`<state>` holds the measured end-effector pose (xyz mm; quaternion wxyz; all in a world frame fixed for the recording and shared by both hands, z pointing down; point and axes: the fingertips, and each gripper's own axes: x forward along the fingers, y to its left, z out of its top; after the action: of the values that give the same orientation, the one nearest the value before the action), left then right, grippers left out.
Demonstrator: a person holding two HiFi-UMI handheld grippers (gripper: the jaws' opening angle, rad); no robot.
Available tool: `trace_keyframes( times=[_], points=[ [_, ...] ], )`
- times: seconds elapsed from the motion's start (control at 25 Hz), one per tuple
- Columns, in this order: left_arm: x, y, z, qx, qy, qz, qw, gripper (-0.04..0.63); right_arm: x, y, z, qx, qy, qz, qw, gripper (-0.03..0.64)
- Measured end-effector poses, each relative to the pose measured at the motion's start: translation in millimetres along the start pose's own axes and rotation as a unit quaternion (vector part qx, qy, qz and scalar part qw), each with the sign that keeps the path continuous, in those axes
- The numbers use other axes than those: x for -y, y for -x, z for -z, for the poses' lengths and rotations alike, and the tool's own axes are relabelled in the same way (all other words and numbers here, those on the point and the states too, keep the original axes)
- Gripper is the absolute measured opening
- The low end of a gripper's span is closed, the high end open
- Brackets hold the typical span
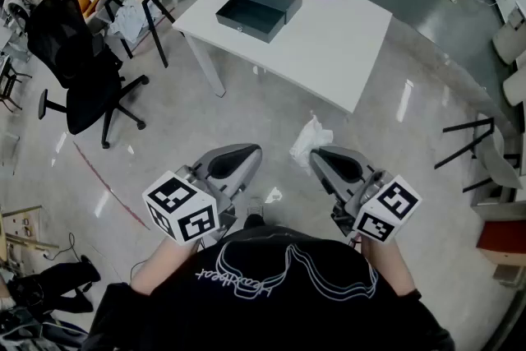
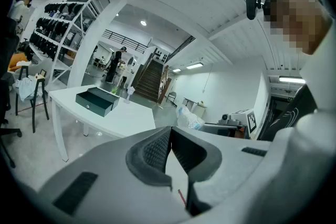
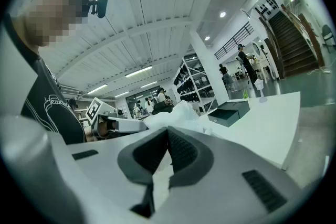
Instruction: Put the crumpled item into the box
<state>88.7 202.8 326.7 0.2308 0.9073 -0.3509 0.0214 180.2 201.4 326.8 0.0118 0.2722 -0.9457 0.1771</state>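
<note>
Head view: box [image 1: 259,8] near table [image 1: 349,45] edge.

White table [image 1: 329,45] — open black box [image 1: 259,8]

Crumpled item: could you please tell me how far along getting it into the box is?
Done: the right gripper is shut on the white crumpled item, clear of the floor. In hand: the carry, short of the white table. Left: reach the open dark box and drop it in. The left gripper is shut, empty.

Left hand-held gripper [image 1: 245,157]: jaws together, empty, held before the torso.
Right hand-held gripper [image 1: 320,159]: jaws pinched on the crumpled item [image 1: 311,137], alongside the left.
</note>
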Motion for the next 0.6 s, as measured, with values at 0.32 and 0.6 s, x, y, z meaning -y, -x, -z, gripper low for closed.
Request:
trace_keyframes(
  times=[0.32, 0.6],
  points=[
    [24.7, 18.7, 1.0, 0.031, -0.014, -0.015, 0.9993, 0.005, -23.6, 16.4, -4.1, 0.009, 0.028, -0.021, 0.999, 0.005],
    [37.0, 30.6, -11.6, 0.060, -0.036, -0.025, 0.9972, 0.005, -33.3, 20.1, -14.2, 0.012, 0.051, -0.027, 0.998, 0.005]
  ],
)
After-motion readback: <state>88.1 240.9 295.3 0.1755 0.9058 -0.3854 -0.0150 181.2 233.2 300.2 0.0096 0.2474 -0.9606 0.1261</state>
